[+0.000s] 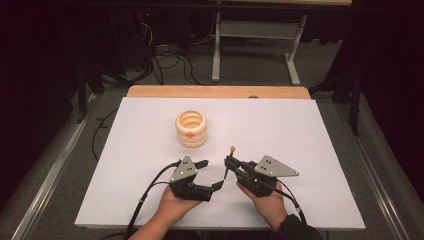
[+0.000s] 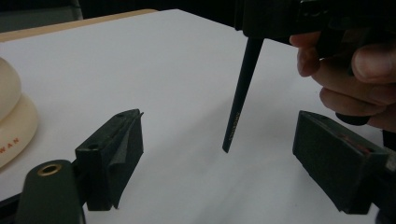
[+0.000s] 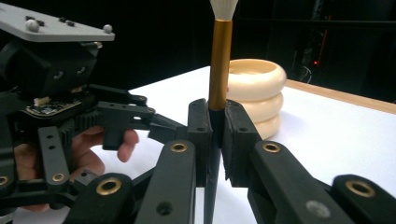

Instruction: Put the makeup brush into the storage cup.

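Note:
A thin brush (image 1: pixel 230 156) with a black handle, gold ferrule and pale bristles (image 3: pixel 219 56) stands upright, bristles up. My right gripper (image 1: pixel 229 164) is shut on it just below the ferrule (image 3: pixel 215 135). The handle (image 2: pixel 240 98) points down, its tip just above the white sheet. My left gripper (image 1: pixel 211 174) is open, and its two pads (image 2: pixel 116 149) stand wide apart on either side of the handle's tip without touching it. A cream ringed holder (image 1: pixel 191 128) sits on the sheet beyond both grippers, also seen as a stack of rings (image 3: pixel 257 88).
A white sheet (image 1: pixel 280 125) covers the wooden table, whose far edge (image 1: pixel 220 91) shows behind it. Cables trail from both grippers toward the near edge. A desk frame and loose cables lie on the floor beyond the table.

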